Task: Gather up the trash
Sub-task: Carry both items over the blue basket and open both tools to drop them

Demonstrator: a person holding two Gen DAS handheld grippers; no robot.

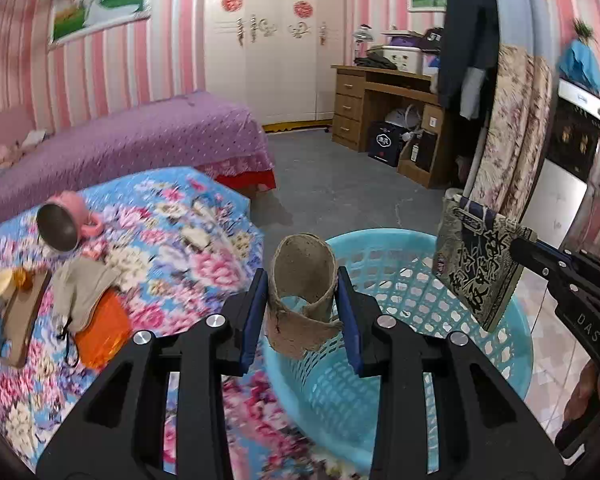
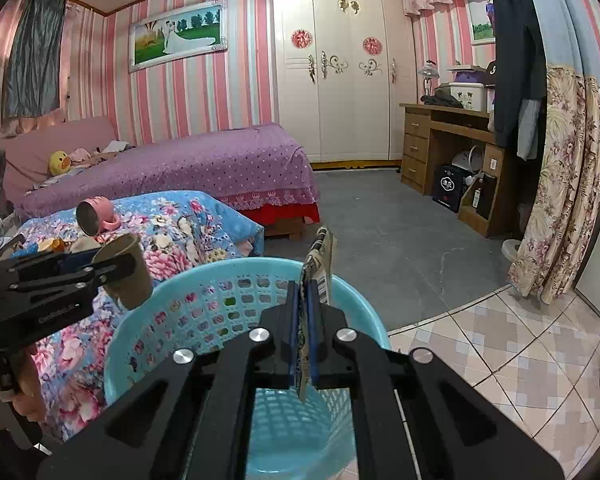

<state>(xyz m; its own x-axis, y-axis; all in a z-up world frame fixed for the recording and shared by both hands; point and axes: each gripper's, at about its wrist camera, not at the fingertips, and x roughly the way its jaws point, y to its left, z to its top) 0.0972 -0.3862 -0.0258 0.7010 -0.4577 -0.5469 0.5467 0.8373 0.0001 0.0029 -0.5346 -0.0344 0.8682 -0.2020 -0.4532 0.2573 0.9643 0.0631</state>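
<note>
My left gripper (image 1: 302, 300) is shut on a torn brown cardboard tube (image 1: 302, 280), held upright over the near rim of the light blue plastic basket (image 1: 500, 344). The same tube (image 2: 126, 276) and left gripper (image 2: 112, 266) show at the left of the right wrist view, beside the basket (image 2: 204, 300). My right gripper (image 2: 306, 320) is shut on a flat black-and-gold printed packet (image 2: 320, 264), edge-on above the basket. In the left wrist view that packet (image 1: 480, 264) hangs over the basket's right side, pinched by the right gripper (image 1: 520, 246).
A floral blue bedcover (image 1: 180, 248) lies left of the basket, carrying a pink mug (image 1: 70, 220) on its side, a beige cloth (image 1: 84, 284), an orange bag (image 1: 104, 332) and a wooden board (image 1: 24, 312). Purple bed (image 2: 204, 164), wooden desk (image 2: 440, 140), floral curtain (image 2: 560, 184), tiled floor (image 2: 500, 352).
</note>
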